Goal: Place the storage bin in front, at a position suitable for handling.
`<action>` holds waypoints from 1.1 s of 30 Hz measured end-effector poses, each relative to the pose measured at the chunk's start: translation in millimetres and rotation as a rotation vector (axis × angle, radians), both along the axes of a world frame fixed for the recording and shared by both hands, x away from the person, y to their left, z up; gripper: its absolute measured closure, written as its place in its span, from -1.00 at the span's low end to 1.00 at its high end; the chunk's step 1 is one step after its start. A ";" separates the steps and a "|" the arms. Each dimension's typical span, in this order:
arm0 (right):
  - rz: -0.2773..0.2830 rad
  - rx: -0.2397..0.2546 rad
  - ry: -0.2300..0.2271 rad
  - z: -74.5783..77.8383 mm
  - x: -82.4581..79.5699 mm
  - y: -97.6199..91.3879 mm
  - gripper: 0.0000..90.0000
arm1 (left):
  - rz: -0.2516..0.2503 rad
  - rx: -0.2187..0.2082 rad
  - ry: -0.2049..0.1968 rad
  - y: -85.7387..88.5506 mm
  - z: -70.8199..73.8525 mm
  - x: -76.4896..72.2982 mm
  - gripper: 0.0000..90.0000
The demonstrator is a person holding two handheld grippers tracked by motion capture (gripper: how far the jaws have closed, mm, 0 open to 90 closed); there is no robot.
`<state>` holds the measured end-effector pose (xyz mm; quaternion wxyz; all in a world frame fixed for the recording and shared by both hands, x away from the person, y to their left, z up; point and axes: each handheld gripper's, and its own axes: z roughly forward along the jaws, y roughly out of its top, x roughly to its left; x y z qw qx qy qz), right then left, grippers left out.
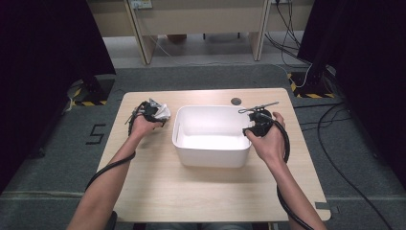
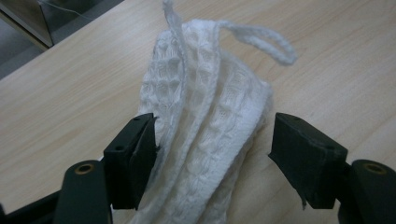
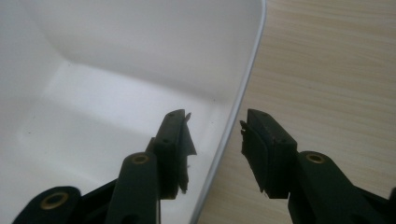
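The left gripper [image 2: 212, 144] is standing with jaws apart around a white knitted cloth [image 2: 205, 116] lying on the table [image 1: 158, 187], left of the white tub [image 1: 210, 155]. The right gripper [image 3: 217, 140] is straddling the tub's right rim, jaws wide apart, not pressing it.

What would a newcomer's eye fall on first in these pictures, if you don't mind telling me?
Most striking is the white tub in the middle of the wooden table, empty inside. The right gripper stands open astride the tub's right wall, one jaw inside and one outside. Left of the tub lies a white waffle-knit cloth with a hanging loop, bunched on the table between the open jaws of the left gripper.
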<state>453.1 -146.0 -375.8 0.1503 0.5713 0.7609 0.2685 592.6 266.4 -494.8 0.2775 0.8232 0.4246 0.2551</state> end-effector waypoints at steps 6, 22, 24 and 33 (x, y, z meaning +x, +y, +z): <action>0.011 -0.001 0.005 0.6 -0.4 1.8 0.32 | 0.005 -0.023 0.027 3.4 -5.3 6.7 -0.22; 0.008 -0.005 0.008 -1.2 -1.8 -0.5 0.33 | 0.072 0.027 0.064 3.8 0.4 13.6 0.70; 0.009 -0.002 0.008 -1.3 -2.5 -1.0 0.33 | 0.078 0.030 0.063 4.1 2.0 12.6 0.73; 0.009 0.025 -0.004 3.6 -8.8 -6.2 0.32 | 0.098 -0.113 -0.028 12.7 33.2 -23.0 0.76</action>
